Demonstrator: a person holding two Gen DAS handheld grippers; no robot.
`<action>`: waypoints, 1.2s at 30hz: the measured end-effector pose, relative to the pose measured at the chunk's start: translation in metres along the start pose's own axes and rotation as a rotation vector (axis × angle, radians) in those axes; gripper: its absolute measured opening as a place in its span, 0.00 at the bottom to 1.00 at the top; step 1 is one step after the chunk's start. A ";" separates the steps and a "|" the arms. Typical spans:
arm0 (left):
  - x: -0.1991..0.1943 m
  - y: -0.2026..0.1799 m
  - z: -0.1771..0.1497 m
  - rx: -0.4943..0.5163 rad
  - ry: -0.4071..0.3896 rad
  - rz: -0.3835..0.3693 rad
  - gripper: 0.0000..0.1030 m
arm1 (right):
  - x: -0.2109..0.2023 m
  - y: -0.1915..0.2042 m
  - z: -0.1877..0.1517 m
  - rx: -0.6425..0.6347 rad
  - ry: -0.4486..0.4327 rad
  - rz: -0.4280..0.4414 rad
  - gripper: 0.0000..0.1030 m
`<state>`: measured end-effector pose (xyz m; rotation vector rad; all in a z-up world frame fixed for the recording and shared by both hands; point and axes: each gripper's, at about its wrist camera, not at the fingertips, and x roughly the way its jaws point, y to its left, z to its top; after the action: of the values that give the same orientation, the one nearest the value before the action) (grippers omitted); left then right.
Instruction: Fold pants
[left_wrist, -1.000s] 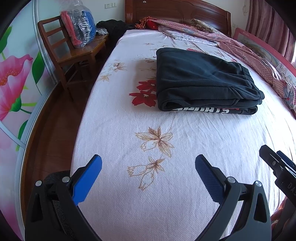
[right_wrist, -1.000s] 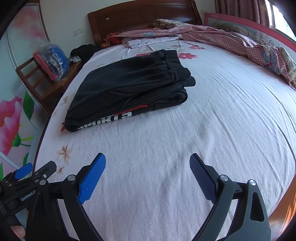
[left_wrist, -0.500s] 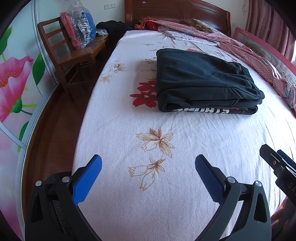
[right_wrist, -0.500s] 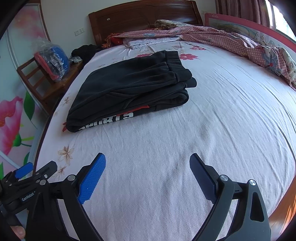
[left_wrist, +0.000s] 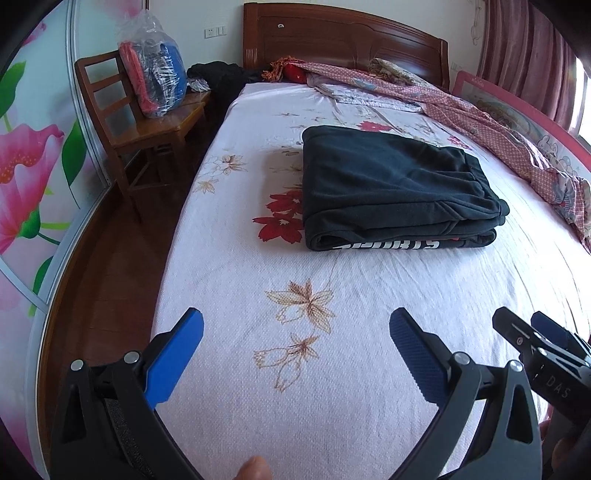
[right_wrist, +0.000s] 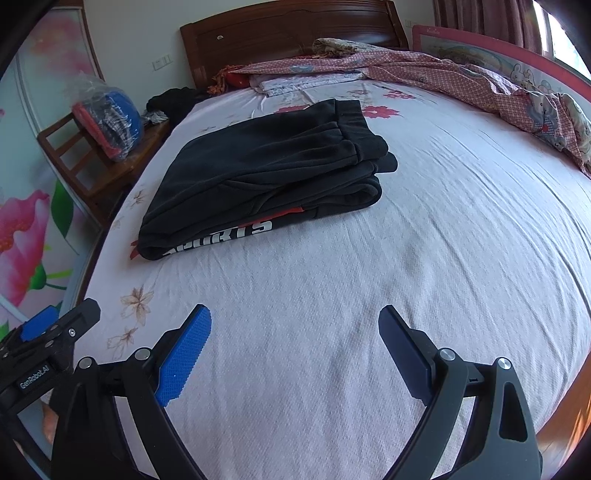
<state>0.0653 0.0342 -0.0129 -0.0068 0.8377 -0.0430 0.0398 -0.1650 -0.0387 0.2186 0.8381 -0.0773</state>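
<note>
— Is your light good?
— Bright daylight enters from your window (right_wrist: 561, 40), glaring there. The bed (right_wrist: 424, 229) bows toward the frame edges, corners go black, and your sheet stays sharp.

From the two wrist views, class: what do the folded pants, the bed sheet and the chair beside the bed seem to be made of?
Folded pants: black, matte, thick and soft, likely fleece or sweatshirt knit; the folds are rounded and bulky.
Bed sheet: white woven cloth with a fine waffle-like texture and printed flowers, probably cotton.
Chair: reddish-brown wood, glossy varnish; the seat reflects light.
</note>
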 end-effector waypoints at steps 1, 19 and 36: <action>-0.001 0.000 0.001 0.002 -0.002 -0.018 0.98 | 0.000 0.000 0.000 -0.003 -0.001 -0.002 0.89; 0.004 -0.006 -0.001 0.011 0.084 -0.076 0.98 | 0.000 0.007 -0.002 -0.028 0.019 0.009 0.89; 0.013 0.010 -0.004 -0.078 0.090 0.006 0.98 | 0.000 0.005 -0.002 -0.016 0.025 0.019 0.89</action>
<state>0.0709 0.0438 -0.0252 -0.0759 0.9289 -0.0052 0.0384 -0.1600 -0.0392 0.2131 0.8612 -0.0499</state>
